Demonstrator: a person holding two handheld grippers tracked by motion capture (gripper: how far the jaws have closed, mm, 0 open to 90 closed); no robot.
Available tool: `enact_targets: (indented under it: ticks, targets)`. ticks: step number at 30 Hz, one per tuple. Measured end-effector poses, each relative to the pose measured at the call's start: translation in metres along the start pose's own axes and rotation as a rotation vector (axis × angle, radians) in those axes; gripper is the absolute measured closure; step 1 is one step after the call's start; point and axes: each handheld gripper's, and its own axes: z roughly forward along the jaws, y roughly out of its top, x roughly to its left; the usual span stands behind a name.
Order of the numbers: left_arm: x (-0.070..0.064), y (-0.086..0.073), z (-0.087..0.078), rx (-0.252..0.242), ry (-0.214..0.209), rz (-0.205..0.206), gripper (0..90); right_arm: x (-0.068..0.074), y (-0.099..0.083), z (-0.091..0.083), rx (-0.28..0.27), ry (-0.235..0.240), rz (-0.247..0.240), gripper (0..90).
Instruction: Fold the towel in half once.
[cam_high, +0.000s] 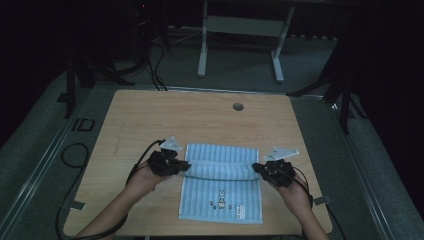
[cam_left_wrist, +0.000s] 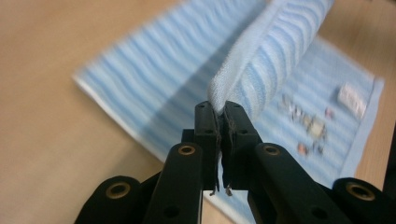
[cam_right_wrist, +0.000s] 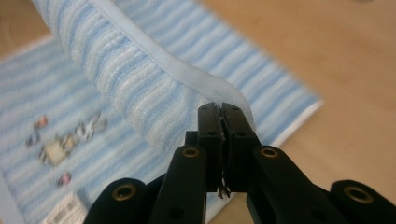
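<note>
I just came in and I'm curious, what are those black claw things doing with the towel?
A person is folding a light blue striped towel on a wooden table. The left gripper and the right gripper each pinch one end of a lifted fold, held above the flat part with the small picture. The fold hasn't been laid down yet.
</note>
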Motion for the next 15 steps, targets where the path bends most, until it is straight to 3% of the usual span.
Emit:
enact_targets:
  ticks: [3,7,10,13,15]
  targets:
    - [0.003,-0.011,0.013,0.033,-0.012,-0.029,85.0,0.005,-0.014,0.012,0.036,0.033,0.024,87.4]
    - [0.005,-0.018,0.023,0.066,-0.037,-0.048,85.0,0.009,-0.03,0.018,0.045,0.057,0.049,87.4]
    - [0.008,-0.021,0.032,0.097,-0.048,-0.065,85.0,0.006,-0.039,0.026,0.072,0.08,0.081,87.4]
    - [0.012,-0.019,0.037,0.114,-0.046,-0.073,85.0,0.002,-0.04,0.033,0.091,0.086,0.09,87.4]
    - [0.014,-0.011,0.033,0.097,-0.034,-0.08,85.0,-0.001,-0.035,0.033,0.094,0.072,0.08,87.5]
